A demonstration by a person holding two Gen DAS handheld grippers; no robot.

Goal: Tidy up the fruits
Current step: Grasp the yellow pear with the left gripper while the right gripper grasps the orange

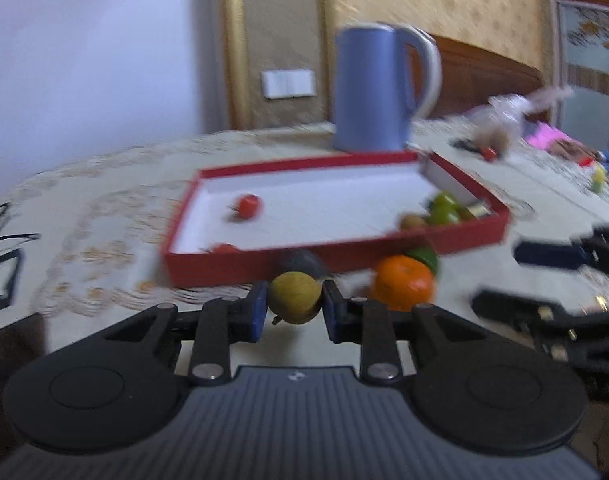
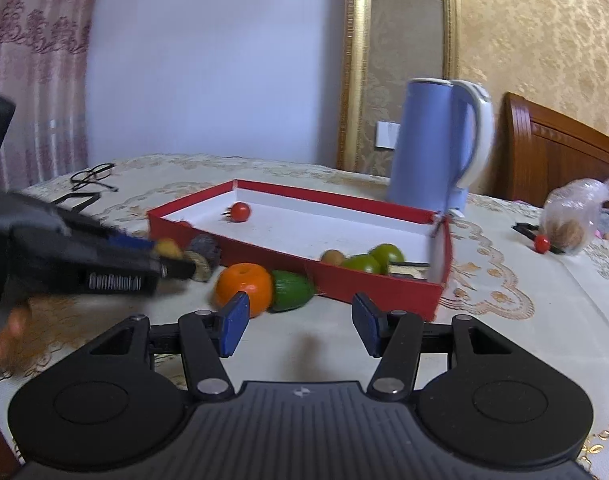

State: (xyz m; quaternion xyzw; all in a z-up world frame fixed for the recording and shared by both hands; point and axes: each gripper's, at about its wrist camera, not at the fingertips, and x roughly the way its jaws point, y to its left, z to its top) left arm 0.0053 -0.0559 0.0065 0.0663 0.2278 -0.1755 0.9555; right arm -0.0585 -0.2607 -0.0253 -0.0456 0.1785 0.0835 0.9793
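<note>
Fruit sorting, item in transit: small yellow-green round fruit held at the near edge of the red box.

Left wrist view: left gripper [image 1: 295, 307] is closed on the small yellow-green round fruit [image 1: 295, 297], blue pads pressing both its sides. The shallow red cardboard box with white floor [image 1: 232, 266] lies directly ahead, its near wall just beyond the fruit; open white floor lies past that wall, a small red tomato [image 1: 248, 205] farther in. A round orange fruit [image 1: 403, 282] sits on the cloth to the right.

Right wrist view: right gripper [image 2: 300, 328] is wide open and empty, with the orange fruit and a green fruit [image 2: 291, 290] just ahead, left of centre. The left gripper appears nearer the box's free floor. A blue kettle [image 2: 424, 140] stands beyond the far wall.
</note>
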